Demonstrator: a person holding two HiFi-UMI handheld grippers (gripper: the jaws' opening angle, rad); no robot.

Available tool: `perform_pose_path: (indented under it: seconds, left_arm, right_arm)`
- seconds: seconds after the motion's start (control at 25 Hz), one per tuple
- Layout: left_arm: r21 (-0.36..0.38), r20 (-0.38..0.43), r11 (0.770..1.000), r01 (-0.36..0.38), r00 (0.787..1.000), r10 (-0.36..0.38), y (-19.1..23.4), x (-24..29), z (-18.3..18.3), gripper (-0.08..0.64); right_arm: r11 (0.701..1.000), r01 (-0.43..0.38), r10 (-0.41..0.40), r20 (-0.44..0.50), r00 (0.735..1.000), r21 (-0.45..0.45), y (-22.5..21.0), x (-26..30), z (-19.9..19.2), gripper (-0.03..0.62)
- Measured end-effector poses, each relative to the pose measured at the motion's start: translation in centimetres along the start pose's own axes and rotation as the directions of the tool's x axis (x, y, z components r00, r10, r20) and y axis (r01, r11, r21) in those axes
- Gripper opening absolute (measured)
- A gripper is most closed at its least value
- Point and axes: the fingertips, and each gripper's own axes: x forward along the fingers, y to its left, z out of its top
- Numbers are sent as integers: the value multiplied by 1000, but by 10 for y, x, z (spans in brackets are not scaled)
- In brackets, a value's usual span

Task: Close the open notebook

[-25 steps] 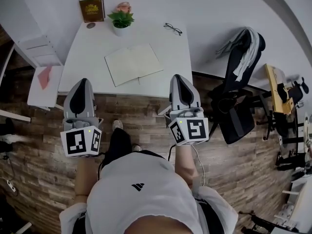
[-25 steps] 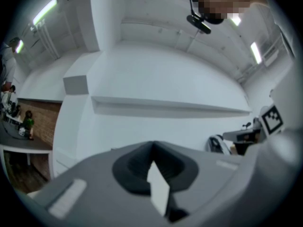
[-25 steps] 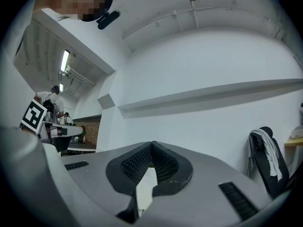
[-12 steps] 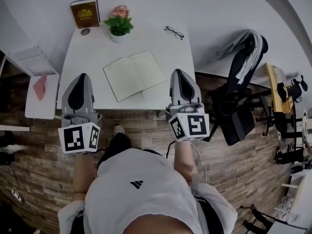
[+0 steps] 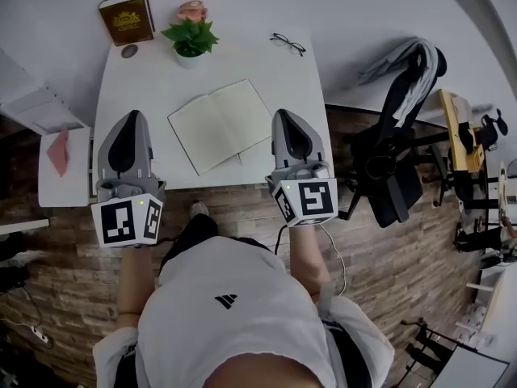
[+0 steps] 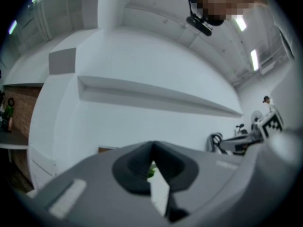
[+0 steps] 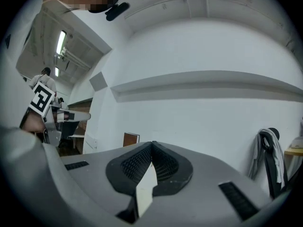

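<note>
Fig.: white table (image 5: 145, 87) is set by white wall (image 6: 142, 56); black chair (image 5: 396, 188) is seen at rt., on wood-plank floor (image 5: 65, 297).

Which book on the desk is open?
The white notebook in the middle of the desk, pages spread flat. The brown book at the back left corner is shut.

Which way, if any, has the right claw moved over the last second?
Yes. The right claw has gone forward, further over the near edge of the table; its tip is now beside the right page of the notebook.
</note>
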Motion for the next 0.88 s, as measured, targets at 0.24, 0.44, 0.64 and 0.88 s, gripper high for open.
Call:
perform_pose_path:
  seconds: [0.24,0.44,0.64,0.88]
  left_arm:
    - [1,-24,999,46,999,-46,6,18,-11,9]
    - [-2,-38,997,79,996,-79,10,30,-20,9]
    - [-15,-55,994,108,993,-109,15,41,-29,9]
    - [-27,-67,992,124,990,-126,15,51,-33,9]
  right_arm:
    - [997,-46,37,-121,992,-68,16,11,-48,-5]
    - [983,-134,103,-227,968,-126,39,15,-92,-3]
    - [967,-207,147,-338,930,-150,60,13,-139,-2]
    - [912,-340,194,-489,850,-229,75,4,-189,-1]
